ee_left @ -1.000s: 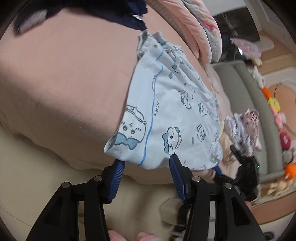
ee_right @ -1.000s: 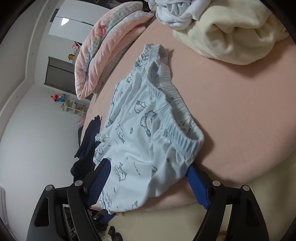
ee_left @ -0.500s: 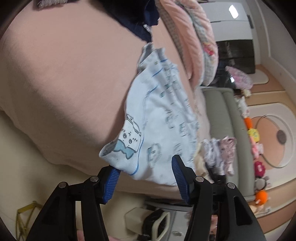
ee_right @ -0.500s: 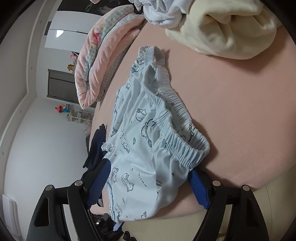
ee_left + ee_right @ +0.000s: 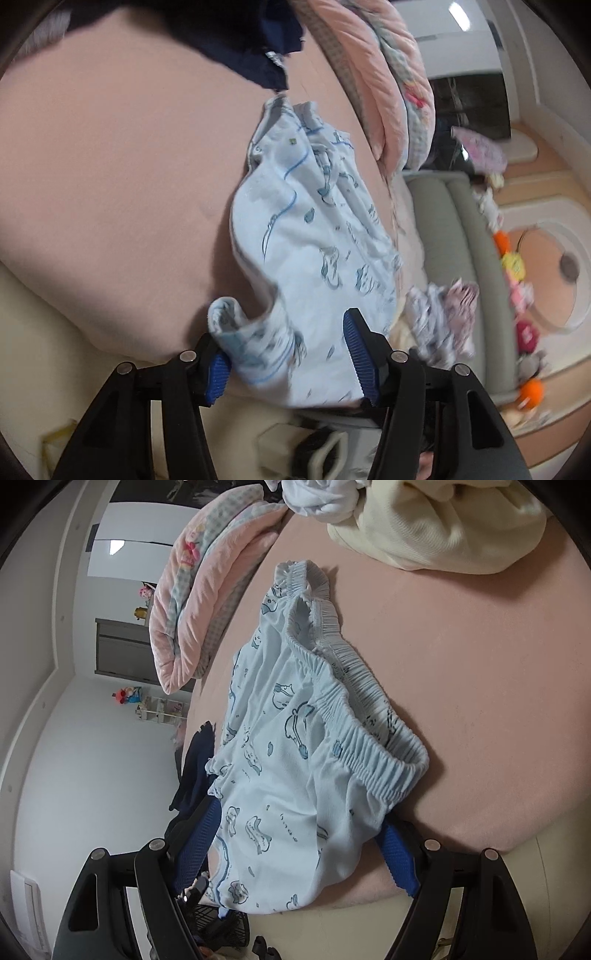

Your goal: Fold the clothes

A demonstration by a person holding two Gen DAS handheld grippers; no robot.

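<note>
Pale-blue printed shorts [image 5: 295,760] lie on the pink bed [image 5: 480,664], a cream garment [image 5: 443,520] and folded quilt [image 5: 207,590] beyond. Both jaws wide: right hand-held gripper [image 5: 299,853] straddles the waistband end, left hand-held gripper [image 5: 288,358] the hem, whose corner has curled over since a second ago.

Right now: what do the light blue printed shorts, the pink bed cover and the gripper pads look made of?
Light blue shorts: soft matte knit, probably cotton jersey; they drape and wrinkle, and the waistband is gathered elastic.
Pink bed cover: smooth matte fabric, slightly fuzzy; the fibre can't be told.
Gripper pads: blue, with a ribbed or meshed texture, likely rubber or soft plastic, on glossy black hard-plastic fingers.
</note>
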